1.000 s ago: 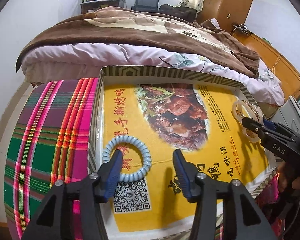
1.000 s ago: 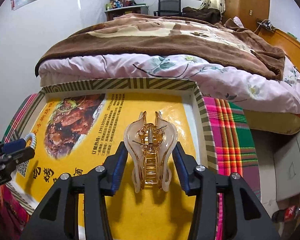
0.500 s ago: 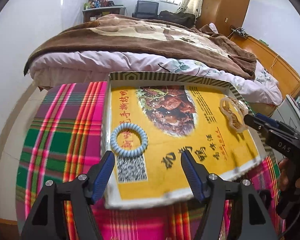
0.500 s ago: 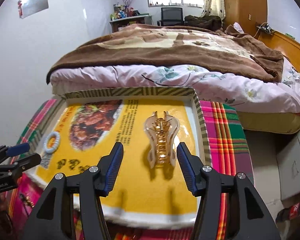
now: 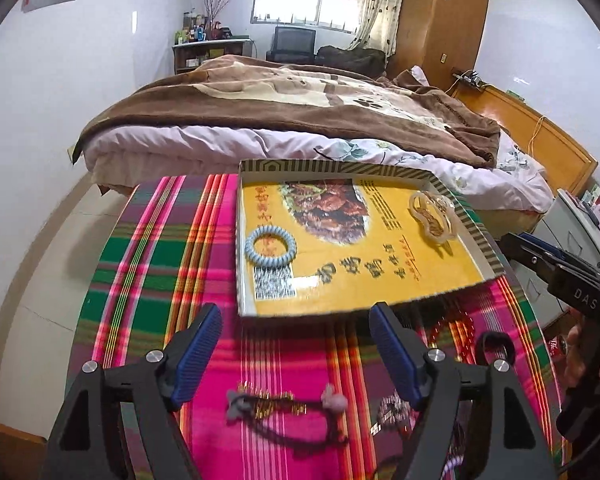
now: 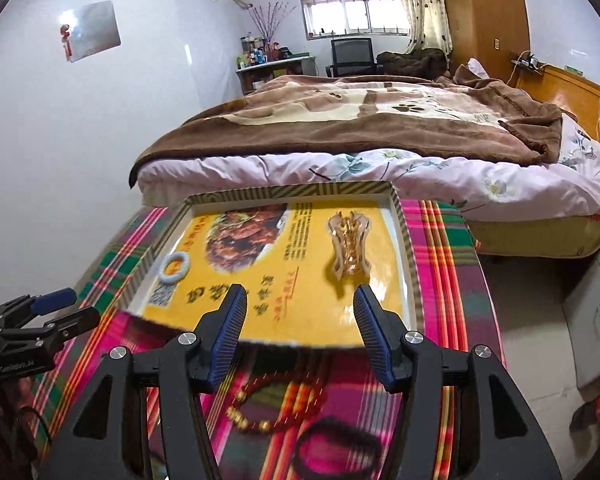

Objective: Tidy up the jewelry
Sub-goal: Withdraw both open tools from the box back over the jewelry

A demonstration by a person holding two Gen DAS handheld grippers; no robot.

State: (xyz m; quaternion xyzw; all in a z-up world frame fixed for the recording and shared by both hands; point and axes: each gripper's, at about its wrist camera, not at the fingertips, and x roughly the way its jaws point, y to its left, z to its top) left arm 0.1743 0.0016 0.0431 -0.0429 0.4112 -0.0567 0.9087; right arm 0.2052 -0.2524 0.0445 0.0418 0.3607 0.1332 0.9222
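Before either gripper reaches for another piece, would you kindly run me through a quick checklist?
1. Left gripper holds nothing, jaws opening: ok.
2. Right gripper open and holding nothing: ok.
3. Blue spiral hair tie lies inside the tray: ok.
4. Clear claw clip lies inside the tray, apart from the hair tie: ok.
5. Red bead bracelet in the tray: not ok, lies on the plaid cloth.
6. Dark cord bracelet untangled: cannot tell, blurred.

Each black hand-held gripper [image 5: 296, 344] has ribbed blue pads [image 6: 228, 340] and silver screws [image 6: 187, 338].
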